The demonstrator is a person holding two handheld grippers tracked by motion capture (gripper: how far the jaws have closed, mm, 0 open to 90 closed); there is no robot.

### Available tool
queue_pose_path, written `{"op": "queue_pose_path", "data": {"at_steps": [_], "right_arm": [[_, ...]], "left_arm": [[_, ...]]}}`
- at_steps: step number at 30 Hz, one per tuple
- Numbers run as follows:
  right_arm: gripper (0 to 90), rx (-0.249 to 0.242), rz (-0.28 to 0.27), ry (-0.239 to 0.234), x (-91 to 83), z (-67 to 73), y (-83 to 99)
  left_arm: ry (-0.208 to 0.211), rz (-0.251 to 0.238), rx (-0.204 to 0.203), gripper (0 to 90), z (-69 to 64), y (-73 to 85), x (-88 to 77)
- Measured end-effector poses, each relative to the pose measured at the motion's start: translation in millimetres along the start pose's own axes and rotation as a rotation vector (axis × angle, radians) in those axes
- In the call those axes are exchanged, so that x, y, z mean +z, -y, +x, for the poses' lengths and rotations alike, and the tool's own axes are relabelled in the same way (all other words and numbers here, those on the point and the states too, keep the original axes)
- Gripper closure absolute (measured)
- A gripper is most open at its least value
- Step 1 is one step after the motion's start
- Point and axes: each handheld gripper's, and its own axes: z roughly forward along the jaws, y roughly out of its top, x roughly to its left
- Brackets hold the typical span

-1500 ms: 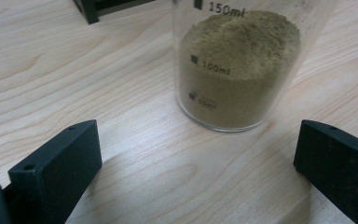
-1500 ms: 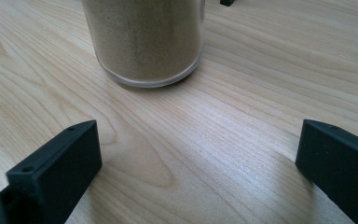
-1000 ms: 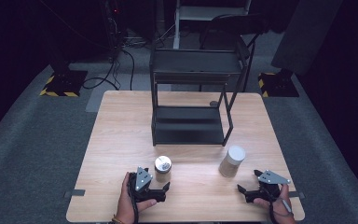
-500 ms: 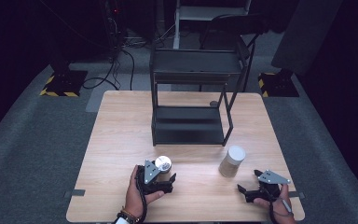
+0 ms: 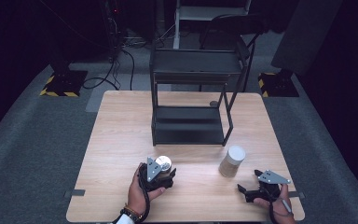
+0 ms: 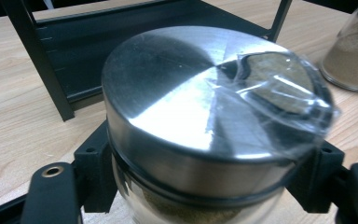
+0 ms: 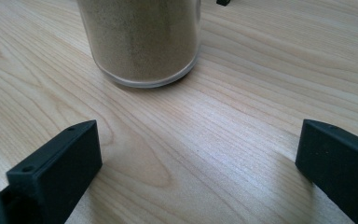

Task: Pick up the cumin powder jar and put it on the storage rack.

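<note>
A short glass jar (image 5: 163,163) with a shiny steel lid (image 6: 205,116) and brown powder inside stands on the wooden table (image 5: 116,140), left of centre near the front. My left gripper (image 5: 164,170) has just been closing with this jar between its jaws, and in the left gripper view (image 6: 205,186) the black jaws press on both of its sides just under the lid. A taller jar (image 5: 232,161) of tan powder stands to the right. My right gripper (image 5: 244,191) rests open on the table just short of the tall jar (image 7: 140,37), nothing between its jaws.
A black two-level metal rack (image 5: 191,107) stands on the far half of the table, its lower shelf just behind the short jar. The table's front edge is close behind both hands. Dark floor, cables and a chair lie beyond.
My left gripper has slid forward up to the short jar and its jaws have closed in on it. The right gripper and the tall jar have not moved.
</note>
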Motion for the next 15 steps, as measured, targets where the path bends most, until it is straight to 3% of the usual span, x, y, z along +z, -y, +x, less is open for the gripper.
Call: {"op": "queue_pose_path", "data": {"at_steps": [2,15], "right_arm": [[0.0,0.0,0.0,0.0,0.0,0.0,0.0],[0.0,0.002,-0.001,0.005,0.1,0.8,0.0]], "left_arm": [[-0.002,-0.004,0.002,30.1,1.1,0.6,-0.5],[0.003,-0.031,0.018,30.7,0.4,6.1,1.7]]}}
